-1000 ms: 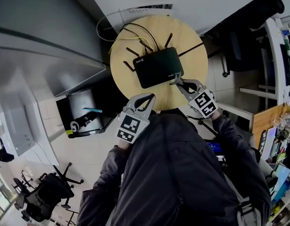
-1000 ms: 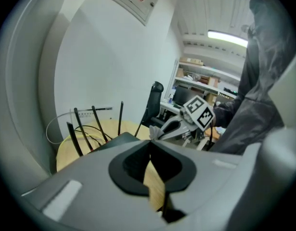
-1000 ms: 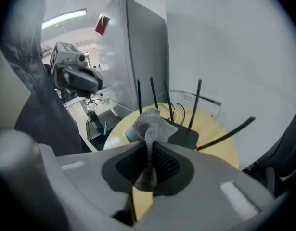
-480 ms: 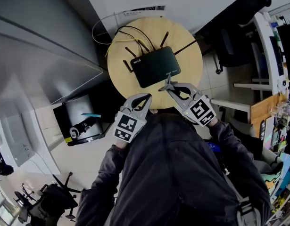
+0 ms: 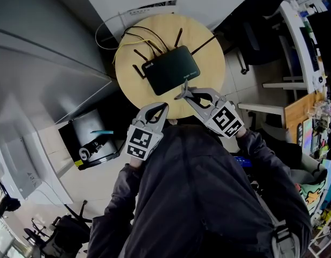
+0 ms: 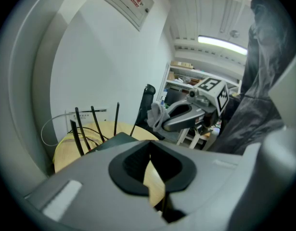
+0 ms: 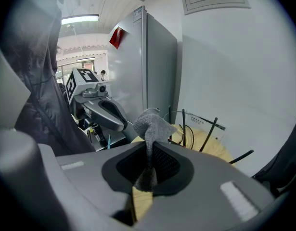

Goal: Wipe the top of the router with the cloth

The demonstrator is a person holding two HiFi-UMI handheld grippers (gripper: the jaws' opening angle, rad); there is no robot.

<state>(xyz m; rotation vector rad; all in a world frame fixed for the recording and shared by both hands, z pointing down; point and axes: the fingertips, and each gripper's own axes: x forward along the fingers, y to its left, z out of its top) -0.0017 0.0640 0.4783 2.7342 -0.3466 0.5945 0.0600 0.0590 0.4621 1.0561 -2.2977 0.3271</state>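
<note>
We list: small grey fabric cloth (image 7: 151, 121), pinched in our right hand-held gripper (image 5: 182, 92) just beside the flat black router (image 5: 170, 70) on the round wooden tabletop (image 5: 211, 47); left hand-held gripper (image 6: 148, 150) seemingly pressed together, empty; risk: unbraced router sliding, or cloth slipping its narrow pinch.

The router (image 5: 170, 70) lies on the surface (image 5: 208, 52), with cables (image 5: 132, 37) behind it. The right hand-held gripper (image 5: 182, 93) grips the cloth (image 5: 181, 91) just beside the router's near edge. The left hand-held gripper (image 5: 164, 107) is to its left, over the surface's near rim.
</note>
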